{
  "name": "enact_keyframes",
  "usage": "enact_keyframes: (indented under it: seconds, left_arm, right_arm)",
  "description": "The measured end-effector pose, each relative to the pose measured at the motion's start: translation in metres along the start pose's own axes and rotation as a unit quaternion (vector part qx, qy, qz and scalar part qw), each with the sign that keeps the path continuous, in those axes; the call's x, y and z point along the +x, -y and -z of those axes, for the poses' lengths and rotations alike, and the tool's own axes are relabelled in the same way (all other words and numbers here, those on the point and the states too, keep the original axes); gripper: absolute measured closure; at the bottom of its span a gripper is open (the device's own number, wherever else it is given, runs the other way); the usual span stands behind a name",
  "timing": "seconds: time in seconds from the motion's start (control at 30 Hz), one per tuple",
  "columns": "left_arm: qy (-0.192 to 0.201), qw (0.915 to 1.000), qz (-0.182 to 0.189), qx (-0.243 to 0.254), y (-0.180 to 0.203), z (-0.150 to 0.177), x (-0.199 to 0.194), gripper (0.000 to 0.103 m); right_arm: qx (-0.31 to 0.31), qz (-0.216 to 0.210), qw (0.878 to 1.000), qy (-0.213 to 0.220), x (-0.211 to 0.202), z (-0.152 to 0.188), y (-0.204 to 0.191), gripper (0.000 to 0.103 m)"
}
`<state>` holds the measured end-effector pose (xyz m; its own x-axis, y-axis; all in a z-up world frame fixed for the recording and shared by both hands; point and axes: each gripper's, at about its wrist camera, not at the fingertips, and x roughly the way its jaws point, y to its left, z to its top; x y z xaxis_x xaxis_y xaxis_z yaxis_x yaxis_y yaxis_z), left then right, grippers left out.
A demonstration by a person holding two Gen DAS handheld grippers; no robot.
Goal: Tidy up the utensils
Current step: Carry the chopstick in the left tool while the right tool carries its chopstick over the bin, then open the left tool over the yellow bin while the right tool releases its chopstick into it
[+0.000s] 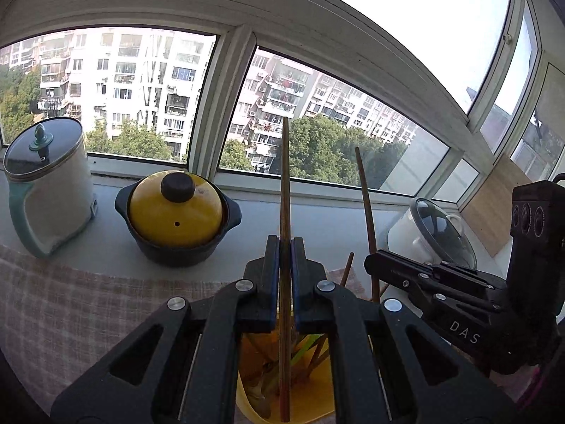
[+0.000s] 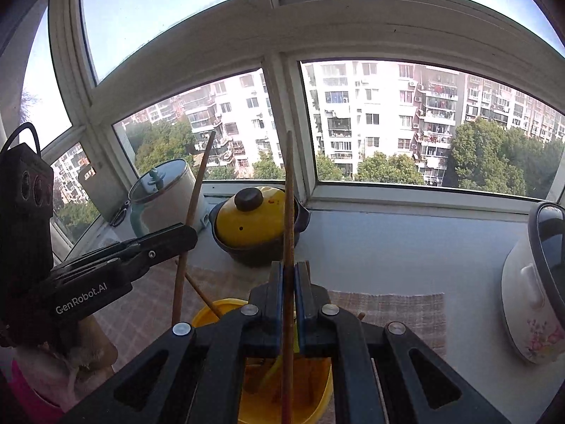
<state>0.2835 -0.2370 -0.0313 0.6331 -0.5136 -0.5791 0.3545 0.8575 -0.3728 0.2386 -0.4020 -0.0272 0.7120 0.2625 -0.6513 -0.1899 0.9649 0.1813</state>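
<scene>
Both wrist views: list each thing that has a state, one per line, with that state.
left gripper: shut on a chopstick, held upright.
right gripper: shut on a second chopstick, upright.
yellow container: open-topped, utensils inside, below both grippers.
yellow-lidded pot: lid on.
kettle: lid on.
white floral pot: glass lid on.

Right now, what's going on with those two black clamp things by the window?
A person is sorting chopsticks with a handheld gripper in each hand. The left gripper is shut on one wooden chopstick, and the right gripper is shut on another chopstick. Both sticks stand upright over a yellow utensil cup on the checked cloth.
</scene>
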Motion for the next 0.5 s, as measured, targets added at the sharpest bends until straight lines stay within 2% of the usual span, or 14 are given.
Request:
enact_keyframes:
  seconds: [0.5]
  left_arm:
    - [-0.001, 1.0, 0.007, 0.0, 0.0, -0.002, 0.01, 0.099]
  right_arm:
    - [0.006, -0.013, 1.0, -0.014, 0.023, 0.003, 0.008, 0.099]
